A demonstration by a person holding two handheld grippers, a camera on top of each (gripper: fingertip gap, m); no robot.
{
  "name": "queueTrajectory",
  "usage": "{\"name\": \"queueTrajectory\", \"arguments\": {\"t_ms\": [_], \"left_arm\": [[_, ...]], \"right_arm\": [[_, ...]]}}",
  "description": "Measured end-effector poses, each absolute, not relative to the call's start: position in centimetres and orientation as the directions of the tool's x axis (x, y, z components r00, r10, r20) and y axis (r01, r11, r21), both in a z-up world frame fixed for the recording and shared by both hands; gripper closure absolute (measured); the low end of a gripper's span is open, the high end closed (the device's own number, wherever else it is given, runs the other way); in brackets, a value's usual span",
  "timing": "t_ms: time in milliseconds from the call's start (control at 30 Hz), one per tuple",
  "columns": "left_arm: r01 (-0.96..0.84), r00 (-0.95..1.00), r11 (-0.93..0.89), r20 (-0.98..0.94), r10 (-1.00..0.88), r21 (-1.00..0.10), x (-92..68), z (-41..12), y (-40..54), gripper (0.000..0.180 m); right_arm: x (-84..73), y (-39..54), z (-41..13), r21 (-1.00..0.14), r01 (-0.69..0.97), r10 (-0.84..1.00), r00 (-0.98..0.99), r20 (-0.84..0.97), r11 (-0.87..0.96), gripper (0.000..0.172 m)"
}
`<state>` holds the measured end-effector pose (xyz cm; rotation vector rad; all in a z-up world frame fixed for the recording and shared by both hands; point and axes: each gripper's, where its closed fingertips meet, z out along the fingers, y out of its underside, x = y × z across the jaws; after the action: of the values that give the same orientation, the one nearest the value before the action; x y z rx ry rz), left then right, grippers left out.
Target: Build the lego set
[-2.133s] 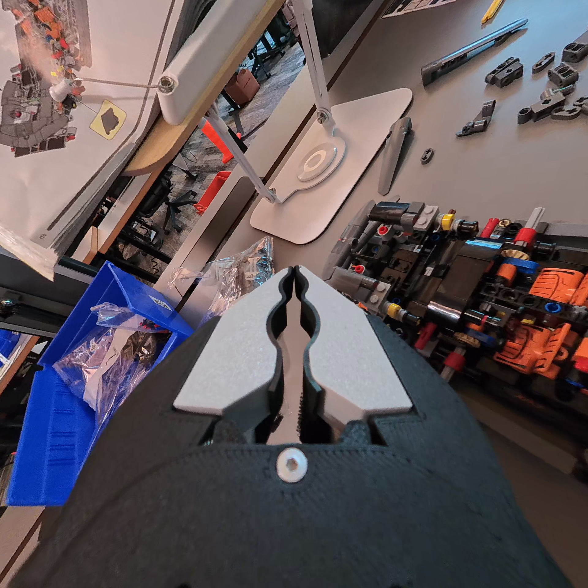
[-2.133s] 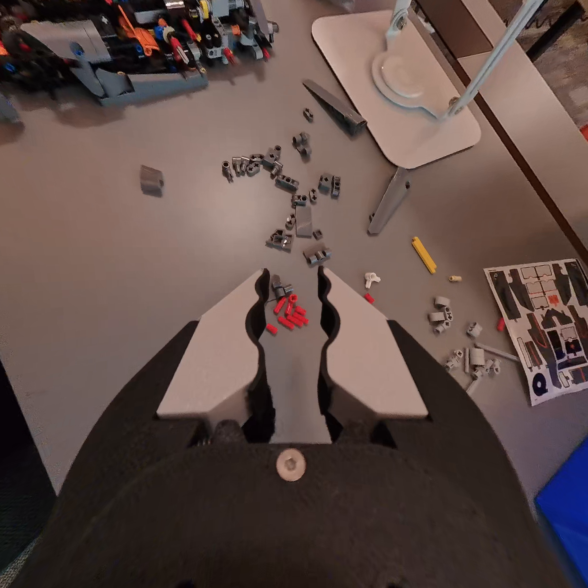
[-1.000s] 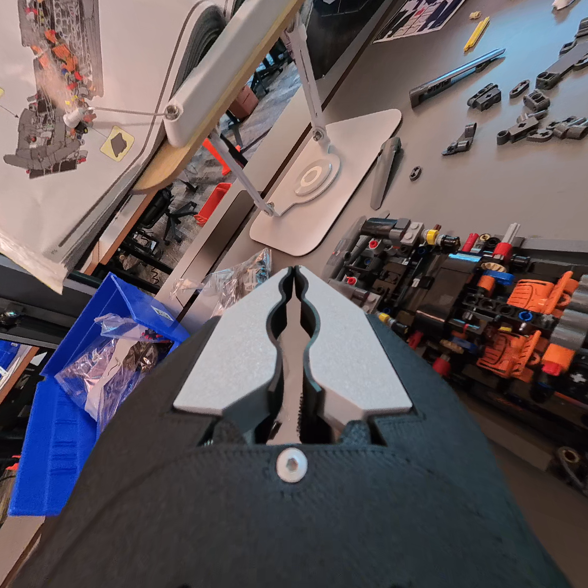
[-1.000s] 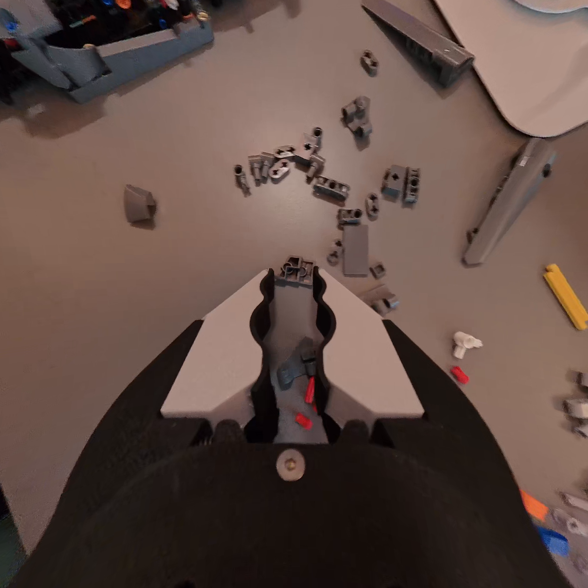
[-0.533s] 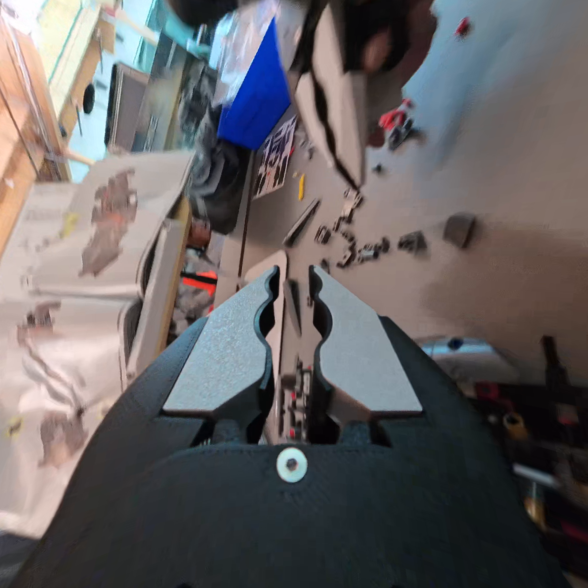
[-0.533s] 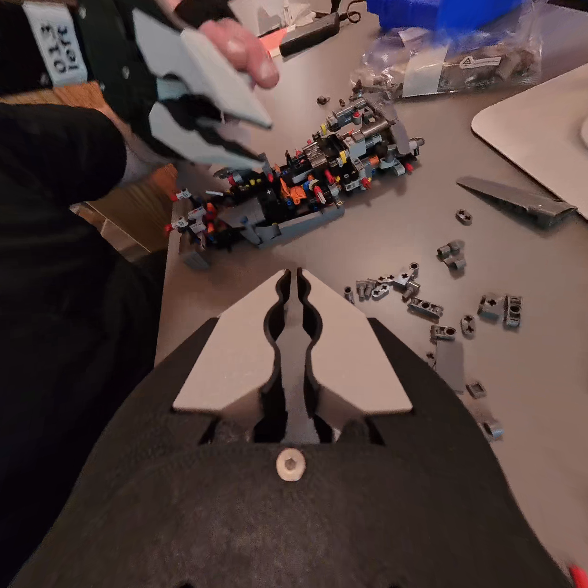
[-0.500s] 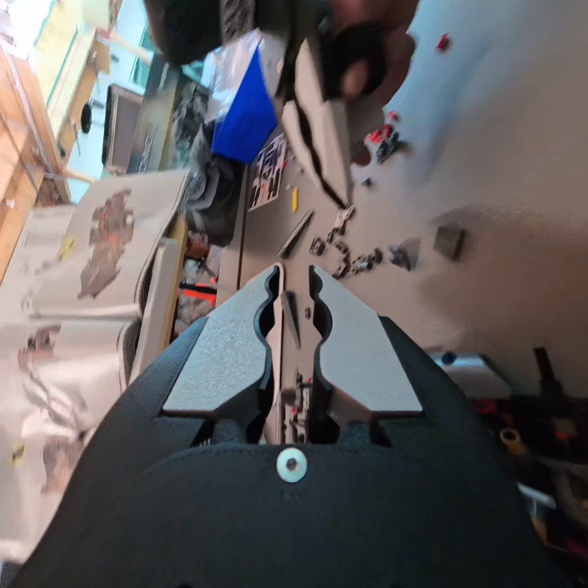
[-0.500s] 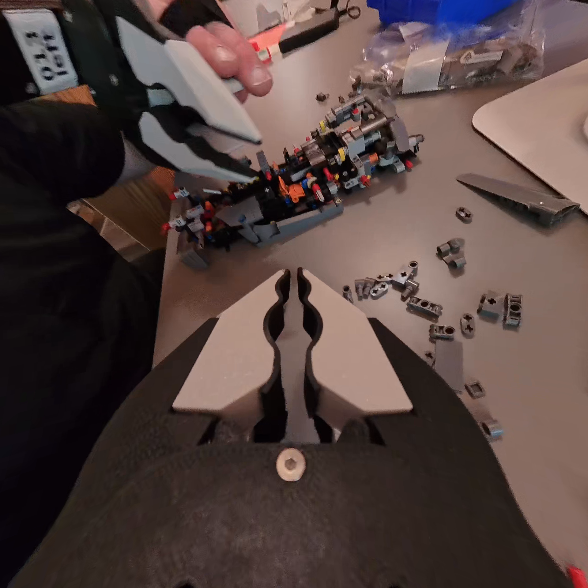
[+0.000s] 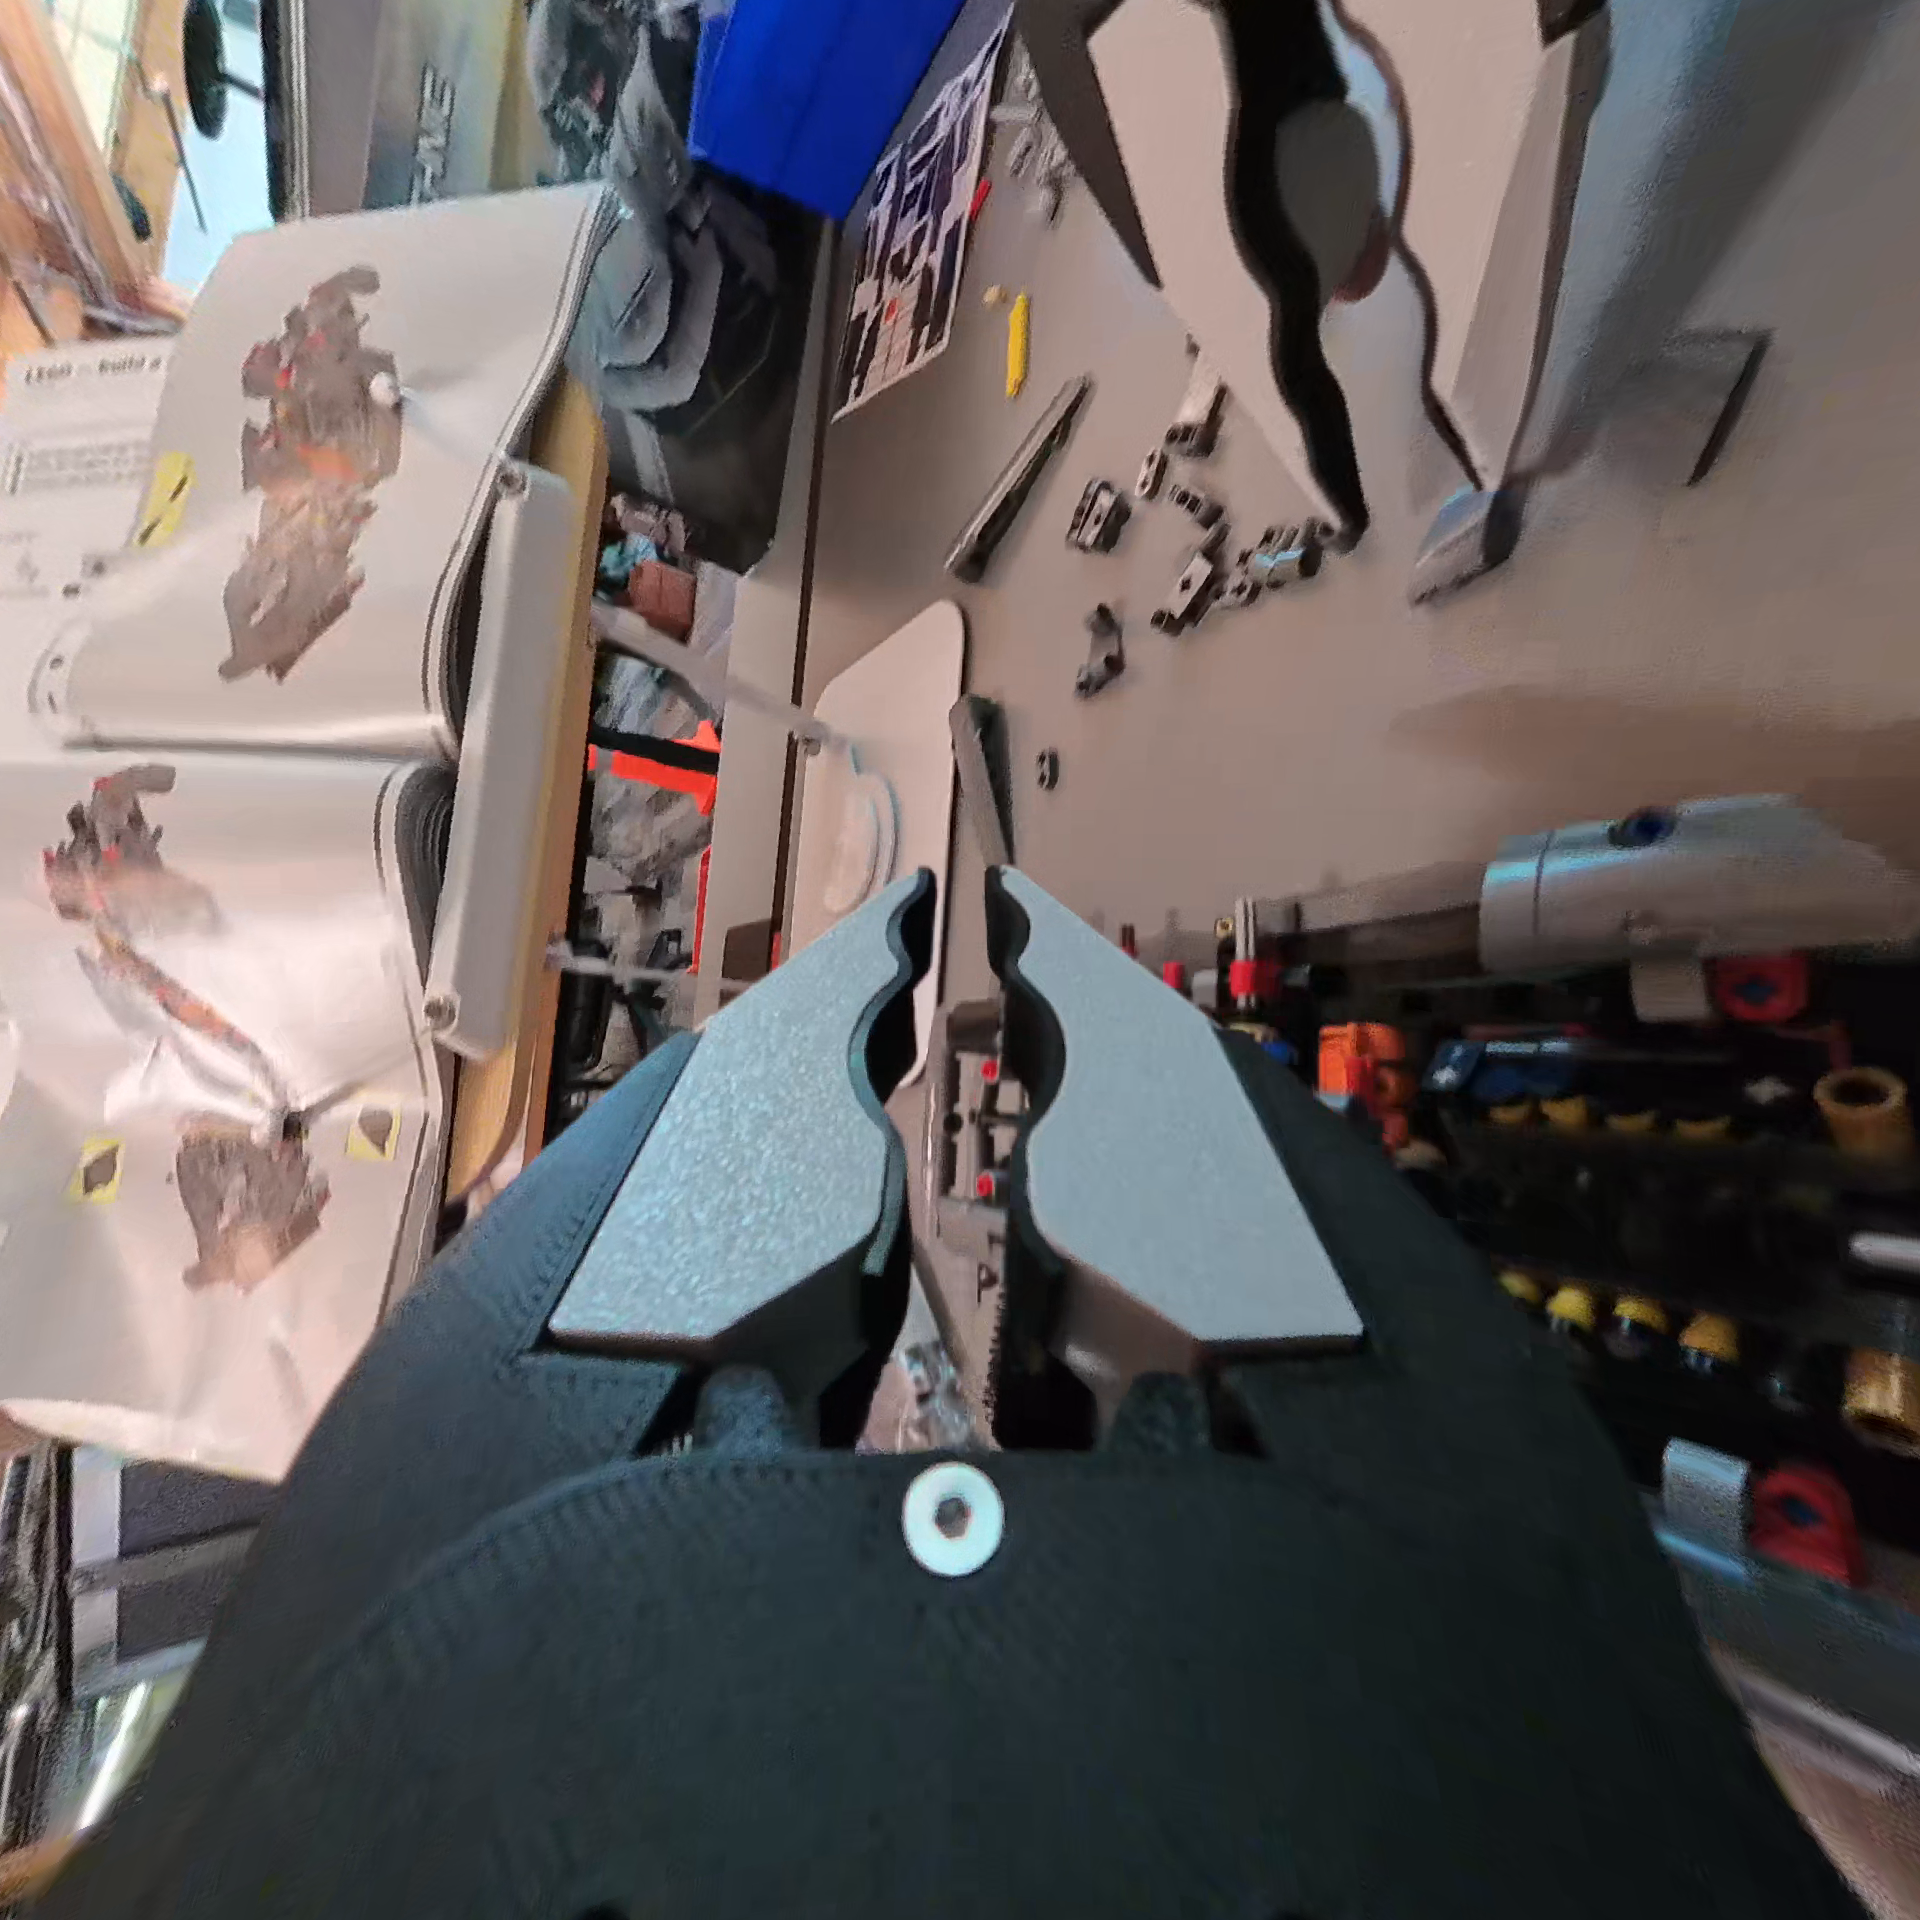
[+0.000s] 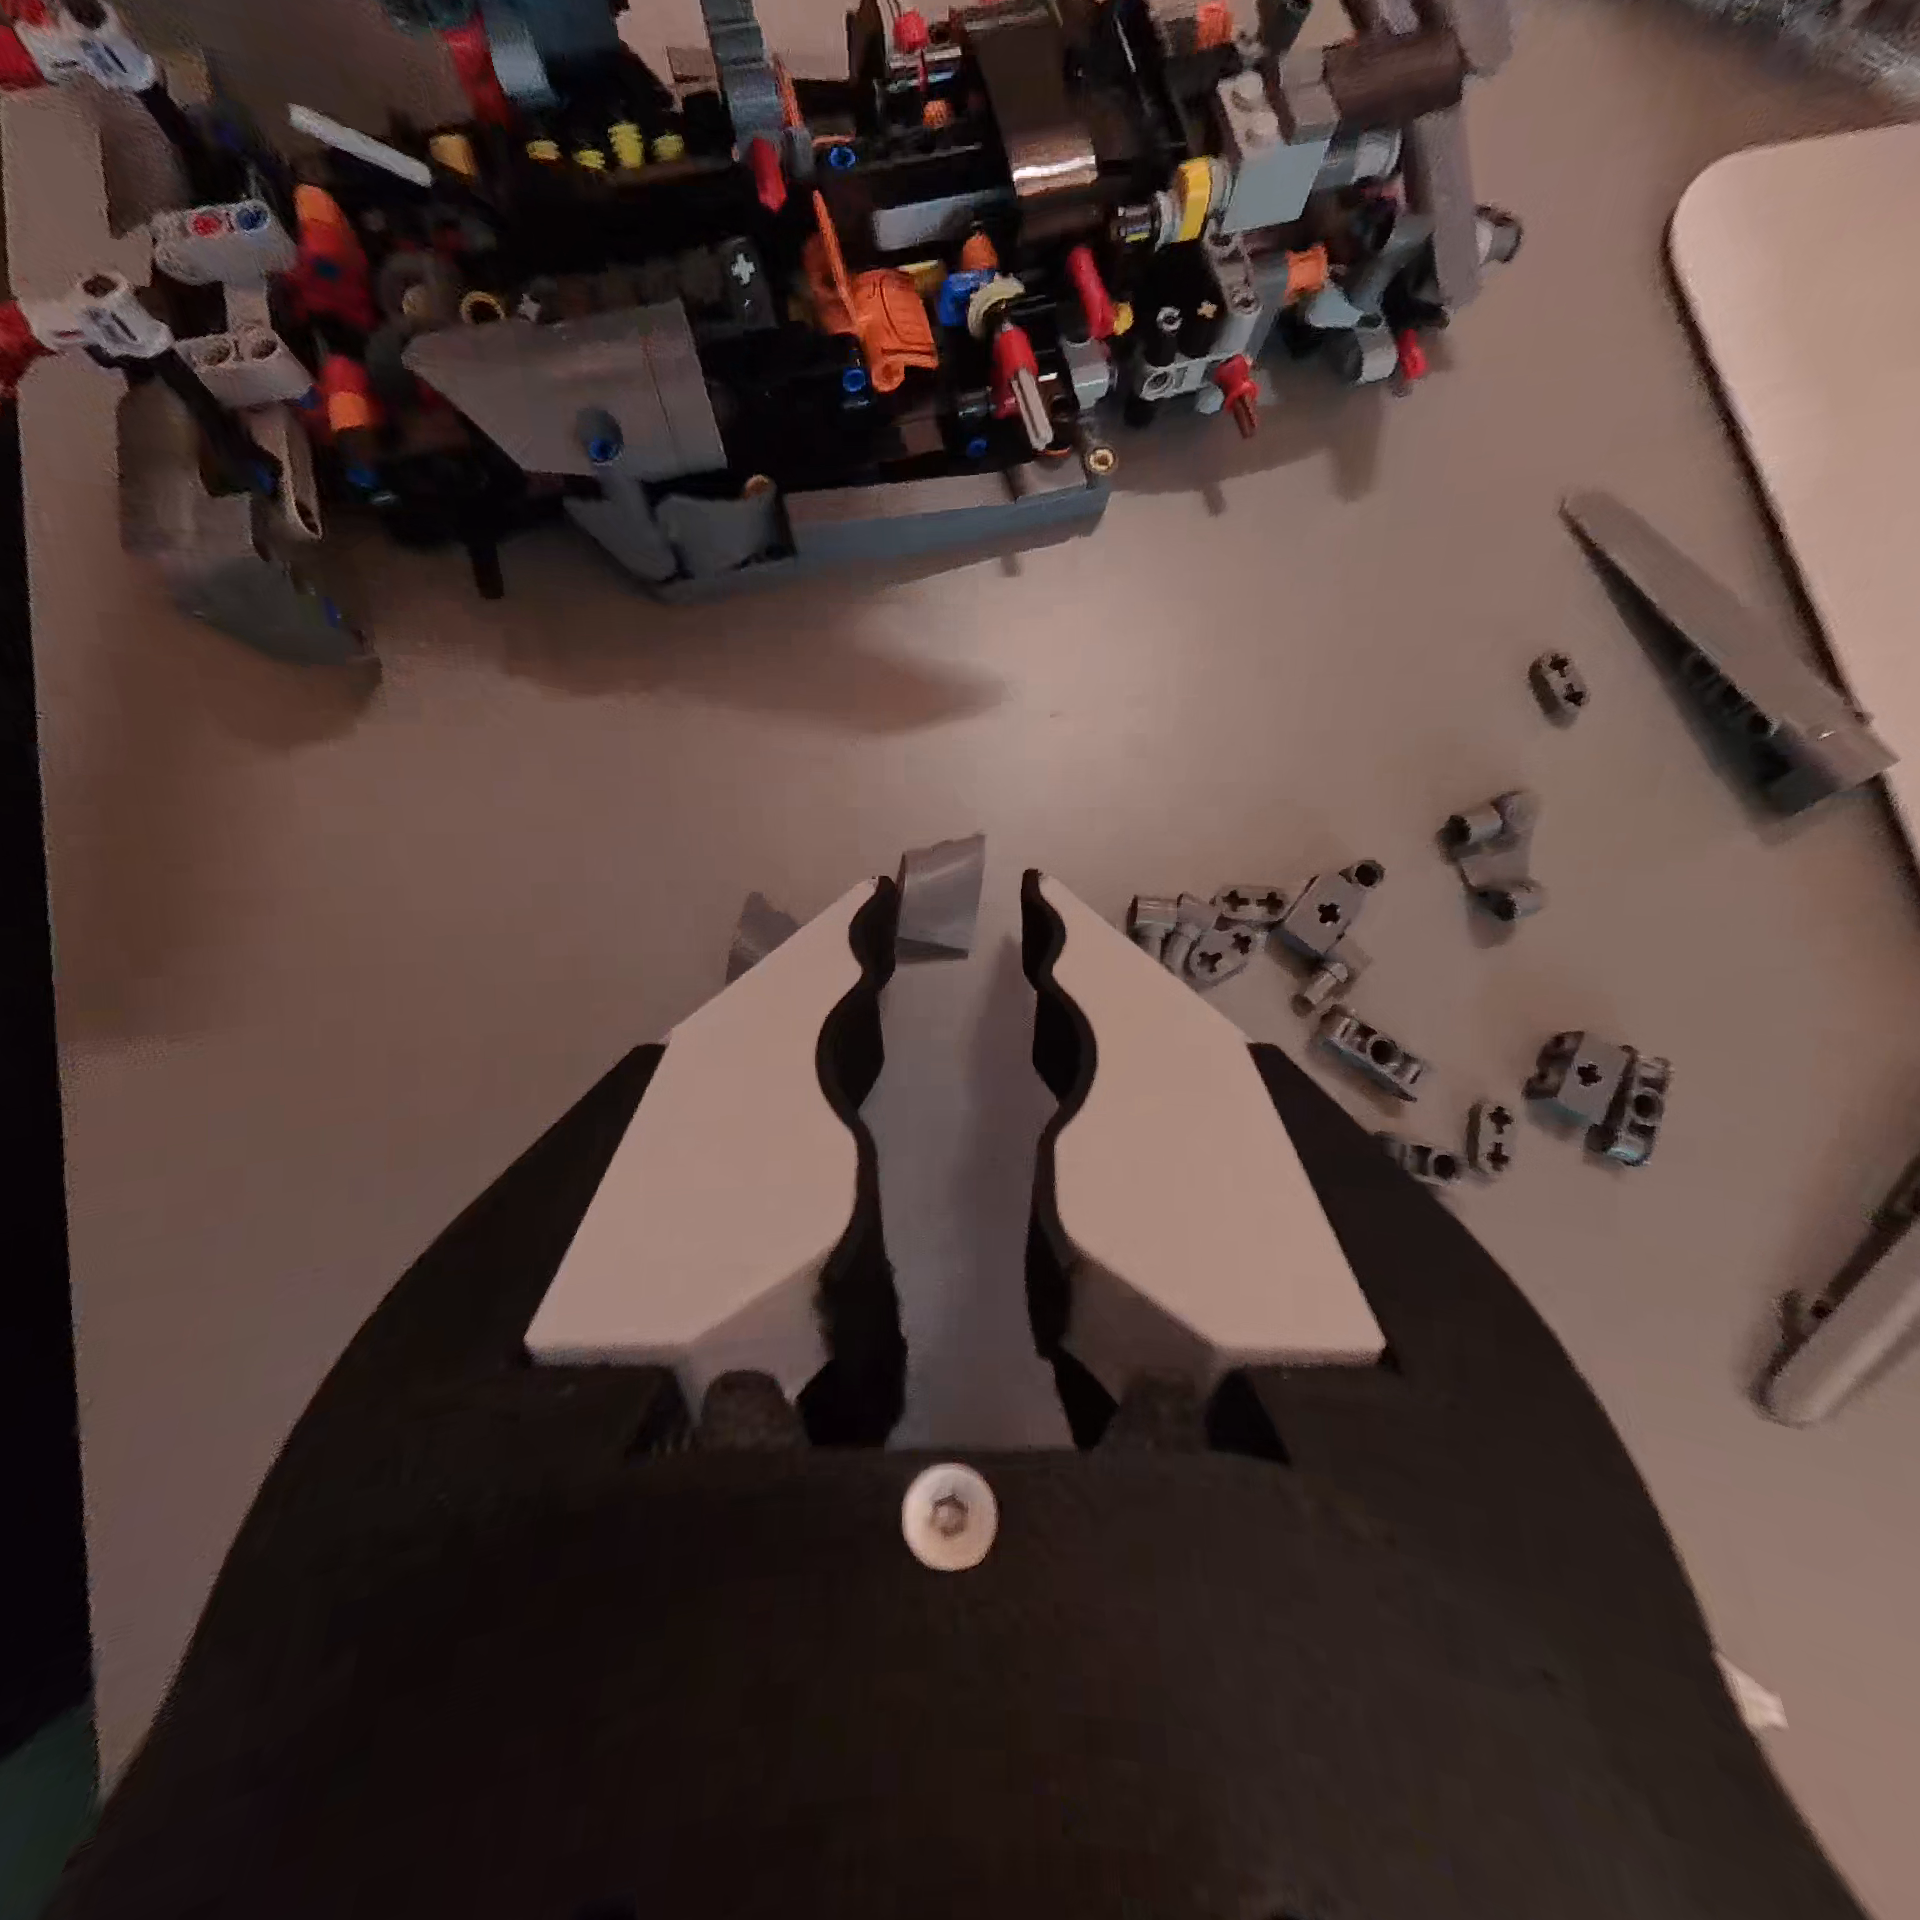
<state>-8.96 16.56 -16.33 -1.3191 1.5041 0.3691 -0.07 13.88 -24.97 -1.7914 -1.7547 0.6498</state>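
Observation:
My right gripper (image 10: 951,883) is open, low over the grey table (image 10: 520,831). A small grey wedge-shaped brick (image 10: 940,899) stands between its fingertips, close against the left pad with a clear gap to the right pad. A second small grey piece (image 10: 758,930) lies just left of the left finger. My left gripper (image 9: 959,883) is open by a narrow slit with nothing between its pads, held beside the multi-coloured brick model (image 9: 1558,1091). The left wrist view also shows the right gripper (image 9: 1403,488) over the wedge brick (image 9: 1455,545).
The brick model (image 10: 831,312) fills the far side of the table. Several loose grey connectors (image 10: 1351,987) lie right of my right gripper, with a long dark panel (image 10: 1714,665) and a white stand base (image 10: 1818,364) beyond. An open instruction booklet (image 9: 260,520) and a blue bin (image 9: 810,94) are at the left. Left tips to right tips: about 12 centimetres.
My right gripper was shut half a second ago; it has opened and dropped to the table around the grey wedge brick. My left gripper has narrowed and moved closer to the model.

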Motion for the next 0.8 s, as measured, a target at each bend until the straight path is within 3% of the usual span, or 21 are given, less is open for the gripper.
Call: {"name": "queueTrajectory", "arguments": {"t_ms": [333,567,800], "left_arm": [[-0.877,0.260,0.243,-0.834,-0.487,-0.415,-15.6,-15.7,17.6,0.174],[-0.849,0.344,0.191,-0.788,-0.510,-0.493,-18.8,-16.0,18.5,0.176],[-0.840,0.334,0.165,-0.732,-0.594,-0.517,-19.8,-18.0,18.4,0.178]], "right_arm": [[-0.4,14.0,-26.4,-0.641,0.764,0.997,0.080,-0.021,-0.075,0.158],[-1.2,14.2,-25.4,-0.680,0.729,0.996,0.084,-0.033,-0.084,0.158],[-3.7,15.3,-21.9,-0.749,0.663,0.996,0.055,0.070,0.015,0.158]]}}
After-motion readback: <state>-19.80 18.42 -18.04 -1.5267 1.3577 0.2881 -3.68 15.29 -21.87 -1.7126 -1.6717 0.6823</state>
